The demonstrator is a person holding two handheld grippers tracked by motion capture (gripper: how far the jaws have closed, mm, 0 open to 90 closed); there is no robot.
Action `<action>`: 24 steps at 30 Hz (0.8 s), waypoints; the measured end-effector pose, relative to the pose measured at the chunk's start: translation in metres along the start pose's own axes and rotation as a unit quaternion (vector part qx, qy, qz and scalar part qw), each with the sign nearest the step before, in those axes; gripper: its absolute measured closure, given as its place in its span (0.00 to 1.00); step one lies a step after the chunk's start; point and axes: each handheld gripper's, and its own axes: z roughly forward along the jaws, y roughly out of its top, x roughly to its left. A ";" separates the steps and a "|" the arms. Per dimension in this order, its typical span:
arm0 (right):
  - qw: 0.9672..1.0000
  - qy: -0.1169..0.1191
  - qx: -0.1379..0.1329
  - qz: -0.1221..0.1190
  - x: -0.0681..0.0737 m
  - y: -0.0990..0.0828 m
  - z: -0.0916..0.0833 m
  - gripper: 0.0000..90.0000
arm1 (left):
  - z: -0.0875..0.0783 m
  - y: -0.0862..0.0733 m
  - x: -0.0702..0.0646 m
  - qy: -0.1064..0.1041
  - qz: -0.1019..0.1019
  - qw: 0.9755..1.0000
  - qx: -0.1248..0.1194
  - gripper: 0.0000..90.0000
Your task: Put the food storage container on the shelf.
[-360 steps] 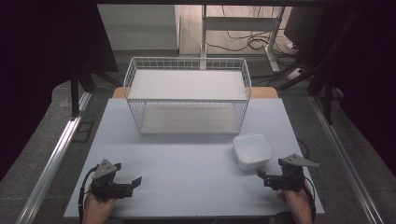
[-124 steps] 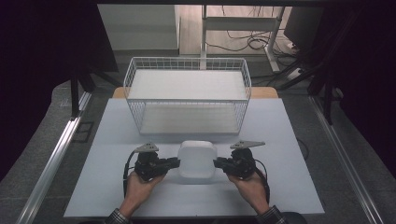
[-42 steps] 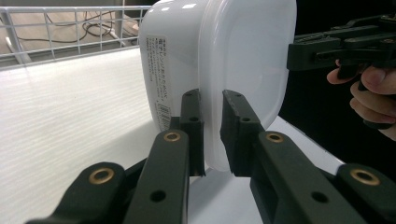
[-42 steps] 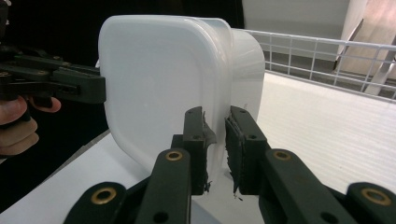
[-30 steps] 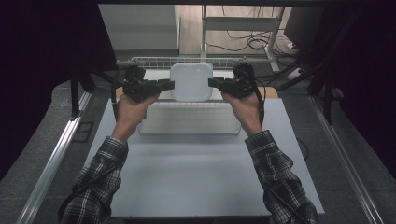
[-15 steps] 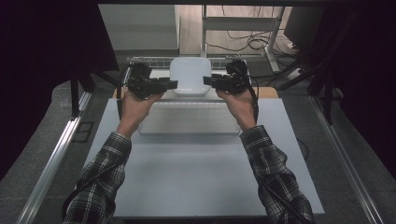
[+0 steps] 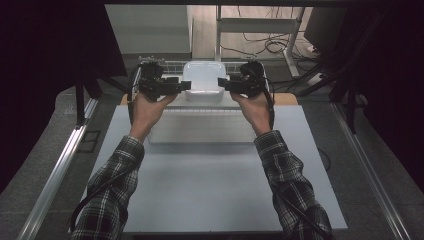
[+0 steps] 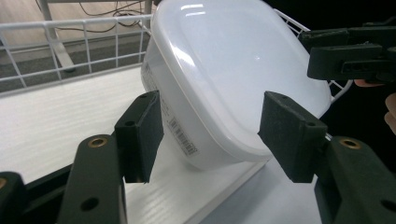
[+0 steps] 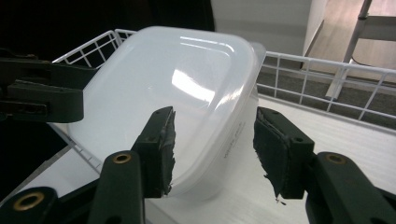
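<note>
A white lidded plastic container lies tilted on the white board inside the wire basket at the table's far side. My left gripper is at its left side and my right gripper at its right. In the left gripper view the container has a corner between the jaws of my left gripper, whose pads stand clear of it. My right gripper likewise straddles the container without pressing. Both pairs of jaws have just been opening.
The basket's wire rim rises behind the container, and its wire edge runs along the side. The grey table stretches in front of the basket under the person's plaid sleeves. Desk legs and cables lie beyond.
Both grippers' jaws have spread and let go of the container, which now rests in the basket. The hands have stayed almost in place.
</note>
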 end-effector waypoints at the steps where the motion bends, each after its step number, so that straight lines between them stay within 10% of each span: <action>1: 1.000 0.000 -0.001 0.002 -0.001 0.001 0.001 0.53 | 0.001 0.001 0.000 0.004 0.002 1.000 0.000 0.42; 8: 1.000 -0.015 -0.007 -0.001 -0.001 0.006 0.005 0.51 | 0.001 0.011 -0.005 0.052 0.035 0.998 -0.008 0.33; 24: 0.999 0.039 -0.008 -0.024 0.006 -0.004 -0.009 0.19 | -0.015 -0.004 -0.015 -0.024 0.043 0.999 -0.013 0.10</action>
